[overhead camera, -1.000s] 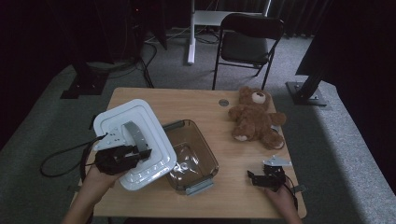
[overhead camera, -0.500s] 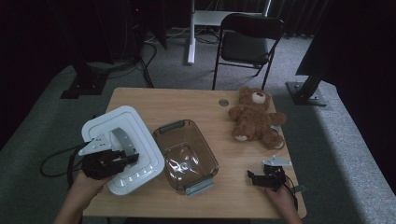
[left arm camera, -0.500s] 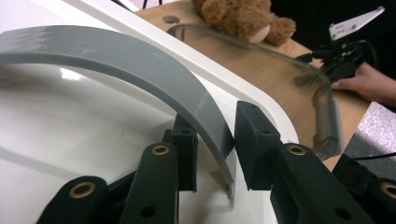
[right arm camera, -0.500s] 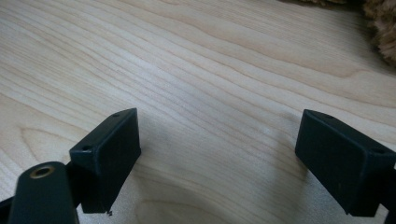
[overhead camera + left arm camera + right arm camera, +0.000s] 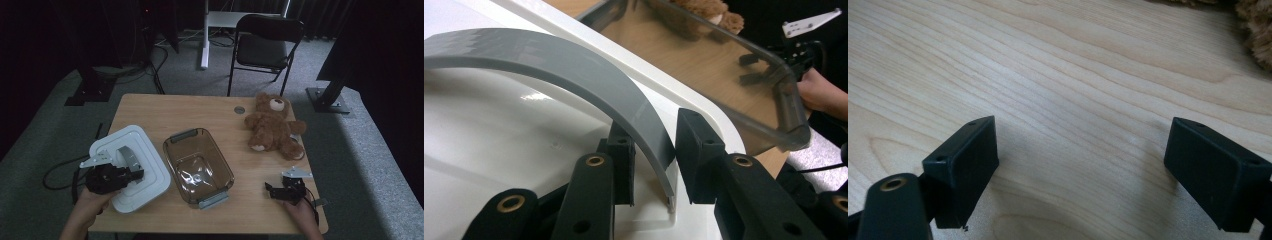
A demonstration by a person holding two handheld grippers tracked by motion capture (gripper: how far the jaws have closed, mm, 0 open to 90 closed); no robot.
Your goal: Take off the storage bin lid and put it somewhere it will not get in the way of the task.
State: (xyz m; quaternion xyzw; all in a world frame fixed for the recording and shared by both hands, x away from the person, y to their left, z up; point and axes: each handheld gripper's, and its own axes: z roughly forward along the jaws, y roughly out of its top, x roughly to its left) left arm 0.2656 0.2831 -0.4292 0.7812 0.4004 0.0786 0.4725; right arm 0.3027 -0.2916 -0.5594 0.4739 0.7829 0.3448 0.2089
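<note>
**So: white lid down on the table's left edge, left gripper clamped on its handle**

Okay, biggest thing first. The wooden table (image 5: 150,107) carries pretty much everything, with a dark folding chair (image 5: 265,42) standing on the grey carpet behind its far side.

Next down in size is the white lid (image 5: 150,172), a rounded rectangle with stepped ridges. It sits at the near left part of the table, its near corner poking out over the table edge. Just to its right, close enough that I can't tell whether they touch, is the clear brownish container (image 5: 200,165), open side up, with grey handles at its two short ends. In the left gripper view its clear wall (image 5: 744,60) runs right along the lid's white rim.

Over at the far right is the brown teddy bear (image 5: 272,127), lying on the table well apart from the container.

Now the small stuff. The left gripper (image 5: 654,165) is clamped on the lid's grey arched handle (image 5: 574,75), one black jaw on each side of the strip, near the end where it meets the lid. The right gripper (image 5: 270,189) rests at the near right of the table, jaws spread wide over bare wood, holding nothing, pointing toward the container.
</note>
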